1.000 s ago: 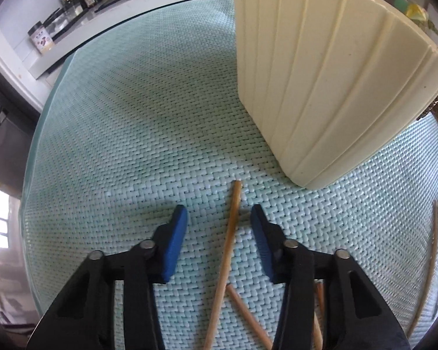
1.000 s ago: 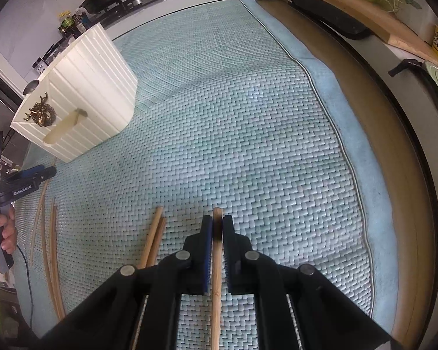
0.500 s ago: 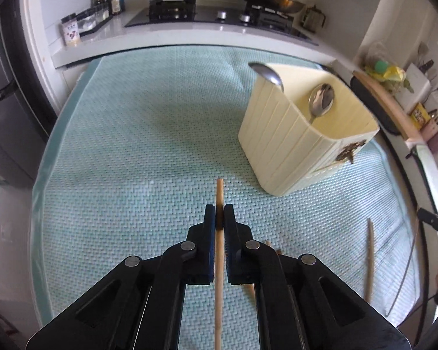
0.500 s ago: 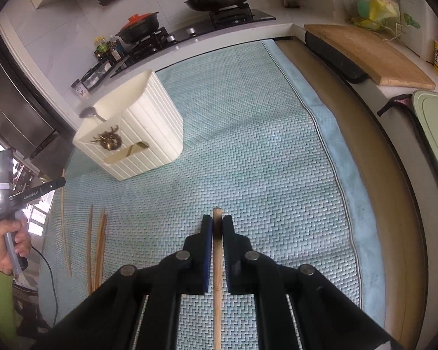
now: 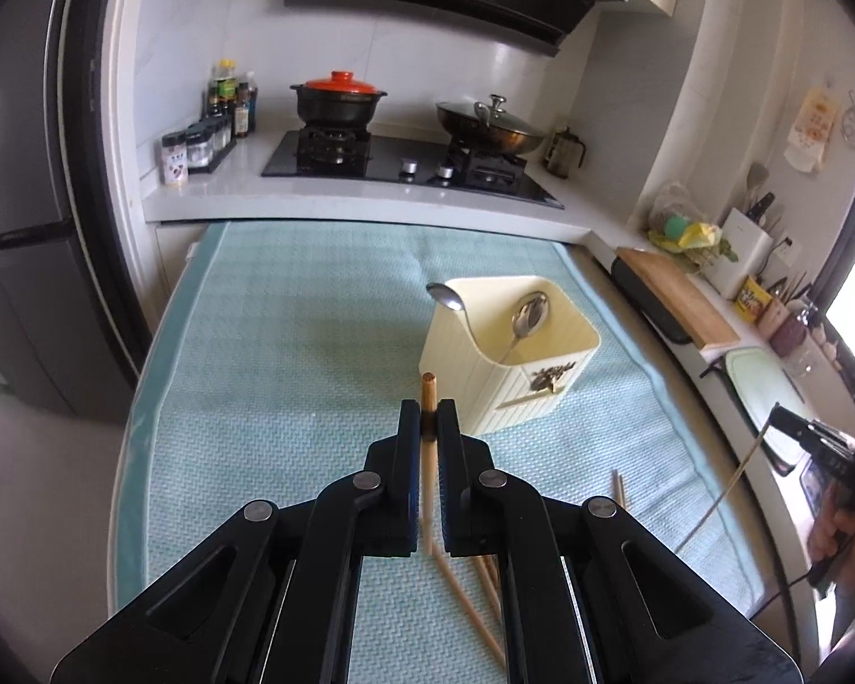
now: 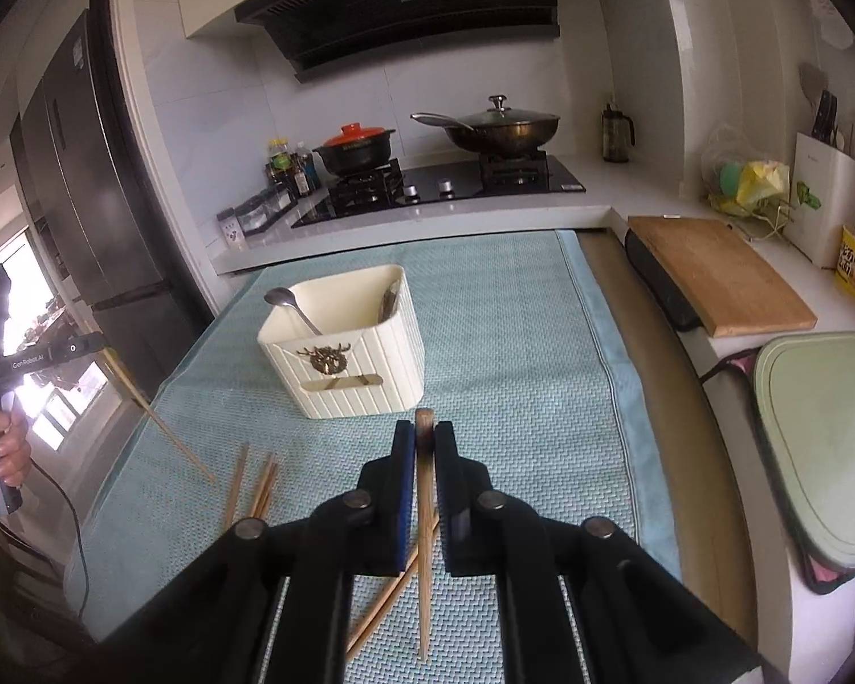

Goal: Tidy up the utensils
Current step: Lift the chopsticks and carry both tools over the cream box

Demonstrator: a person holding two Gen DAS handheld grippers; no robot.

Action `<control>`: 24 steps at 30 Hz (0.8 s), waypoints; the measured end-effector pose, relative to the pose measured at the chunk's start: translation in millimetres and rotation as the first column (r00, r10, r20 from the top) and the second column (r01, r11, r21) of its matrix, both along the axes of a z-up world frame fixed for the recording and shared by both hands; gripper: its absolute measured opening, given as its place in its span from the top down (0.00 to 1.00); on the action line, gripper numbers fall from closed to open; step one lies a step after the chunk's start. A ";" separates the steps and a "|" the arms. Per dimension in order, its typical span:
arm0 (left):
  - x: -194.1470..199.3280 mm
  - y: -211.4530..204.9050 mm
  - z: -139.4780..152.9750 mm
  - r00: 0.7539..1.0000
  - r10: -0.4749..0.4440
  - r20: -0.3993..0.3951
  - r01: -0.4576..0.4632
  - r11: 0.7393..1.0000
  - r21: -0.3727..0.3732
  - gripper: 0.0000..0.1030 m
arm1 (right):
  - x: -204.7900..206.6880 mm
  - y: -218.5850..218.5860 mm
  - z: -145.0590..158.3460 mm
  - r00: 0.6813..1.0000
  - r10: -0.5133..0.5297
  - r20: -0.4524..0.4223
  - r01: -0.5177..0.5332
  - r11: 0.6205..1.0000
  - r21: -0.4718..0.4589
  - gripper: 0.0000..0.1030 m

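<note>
left gripper (image 5: 428,419): closed on one chopstick (image 5: 427,456), pinched near its upper end, the tip poking out just past the fingers; the stick hangs over the mat, clear of it.
right gripper (image 6: 424,444): closed on a second chopstick (image 6: 423,524), again held near the top end, the long end hanging down toward the mat (image 6: 513,353).
holder (image 6: 350,365): cream ribbed tub, upright on the mat, ahead of both grippers and not touched by either.
handling (judgement): chopsticks look light, thin and stiff; smooth wood may swivel or slide in a pinch this near one end. A hold closer to mid-length would swing less, though an end hold suits dropping them tip-down into the tub.
count, spoons: two in the holder (image 5: 533,313), standing with bowls up.
count, chopsticks held: two, one per gripper.
count, chopsticks loose (image 6: 256,484): about three near the left gripper, at least two under the right; overlaps make this uncertain.
</note>
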State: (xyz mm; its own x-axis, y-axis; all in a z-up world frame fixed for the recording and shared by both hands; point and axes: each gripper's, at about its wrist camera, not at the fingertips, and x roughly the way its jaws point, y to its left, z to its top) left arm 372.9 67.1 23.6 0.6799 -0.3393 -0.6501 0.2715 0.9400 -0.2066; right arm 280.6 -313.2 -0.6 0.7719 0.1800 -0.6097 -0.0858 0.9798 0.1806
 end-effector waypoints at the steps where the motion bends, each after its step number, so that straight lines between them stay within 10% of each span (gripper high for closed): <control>1: -2.1 -1.1 3.0 1.000 -0.001 0.006 0.001 1.000 -0.001 0.97 | -1.7 2.0 5.2 1.000 0.003 0.017 -0.003 1.000 -0.006 0.93; 24: 7.4 -33.6 70.8 0.995 -0.044 0.090 0.050 0.997 -0.063 0.97 | 30.5 34.0 89.3 0.978 0.050 0.201 -0.041 0.998 -0.050 0.93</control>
